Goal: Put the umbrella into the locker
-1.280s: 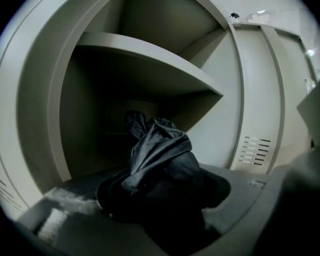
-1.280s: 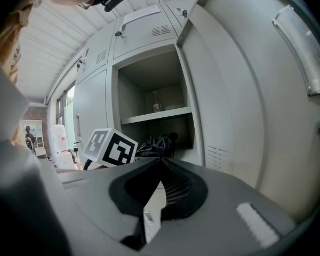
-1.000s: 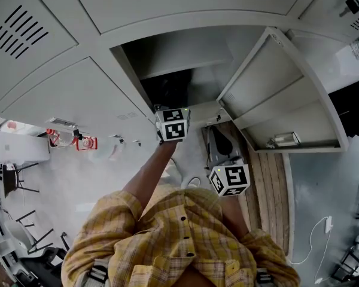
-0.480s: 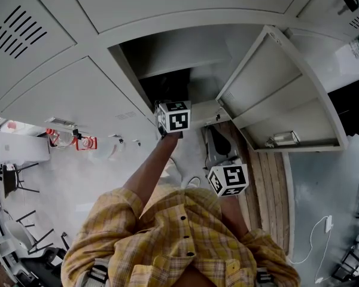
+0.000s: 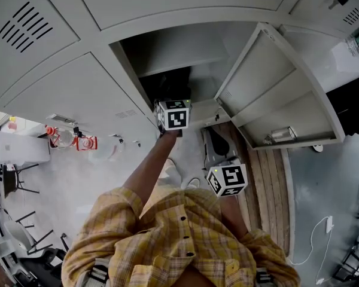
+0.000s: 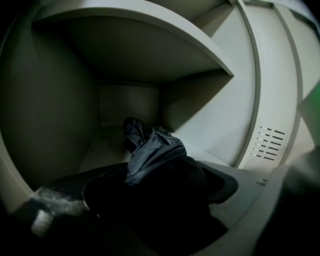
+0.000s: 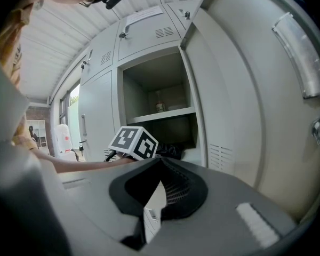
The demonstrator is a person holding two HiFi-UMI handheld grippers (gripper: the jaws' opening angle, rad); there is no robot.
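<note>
The umbrella, folded in dark fabric, lies on the floor of the open locker compartment, under its shelf. My left gripper reaches into that compartment; its marker cube sits at the opening. Its jaws have just been opening and now stand wide on either side of the umbrella's near end, which lies between them in deep shadow. My right gripper hangs back near my torso, jaws shut with nothing in them. Its marker cube is low in the head view.
The locker door stands swung open to the right of the compartment. Closed lockers flank it on the left and above. A small object sits on the upper shelf. A dark bag and a white cable lie on the floor.
The left gripper's cube has shifted slightly further towards the locker opening. The right gripper has kept still.
</note>
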